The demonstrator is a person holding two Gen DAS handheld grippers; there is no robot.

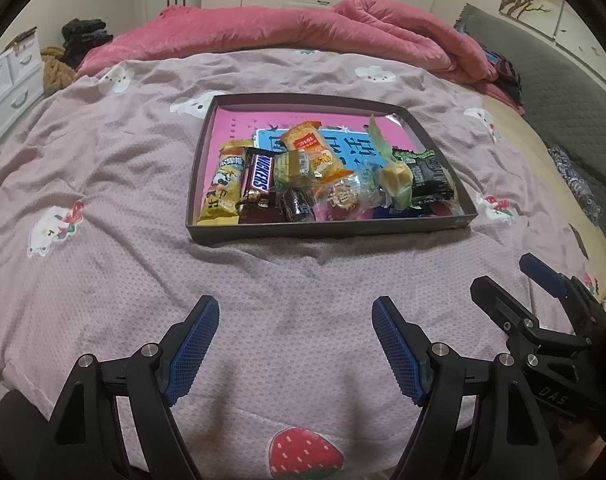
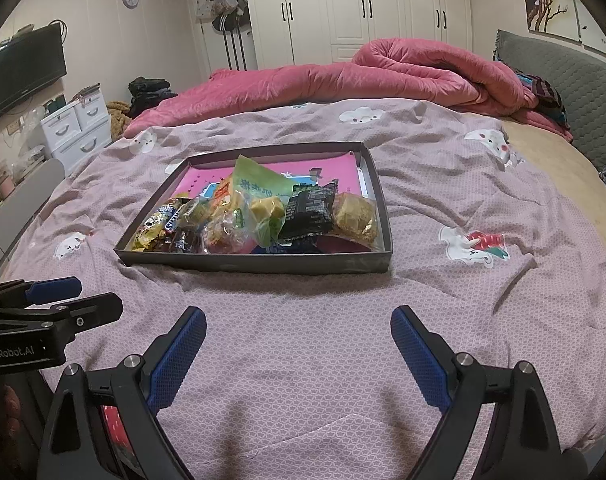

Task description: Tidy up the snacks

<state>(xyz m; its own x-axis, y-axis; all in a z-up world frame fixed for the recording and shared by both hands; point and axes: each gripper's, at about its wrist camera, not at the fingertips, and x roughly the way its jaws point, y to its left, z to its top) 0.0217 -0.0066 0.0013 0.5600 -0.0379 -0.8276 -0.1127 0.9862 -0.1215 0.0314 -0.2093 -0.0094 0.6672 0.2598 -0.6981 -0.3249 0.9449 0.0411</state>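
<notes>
Resting mid-frame on the bed (image 1: pixel 103 200): tray (image 1: pixel 327 230) holding piled snacks (image 1: pixel 323 176). Left gripper (image 1: pixel 295 344), right gripper (image 2: pixel 299 348): jaws wide apart, holding nothing, lower frame. Fits either gathering finished or sorting pending.

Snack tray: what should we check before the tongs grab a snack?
1. Left tongs open and empty: ok.
2. Right tongs open and empty: ok.
3. Tray flat on the bedspread: ok.
4. Nothing between tongs and tray: ok.
5. Snickers bar free to lift: not ok, it touches neighbouring snacks.
6. Snacks hidden under the pile: cannot tell.
</notes>
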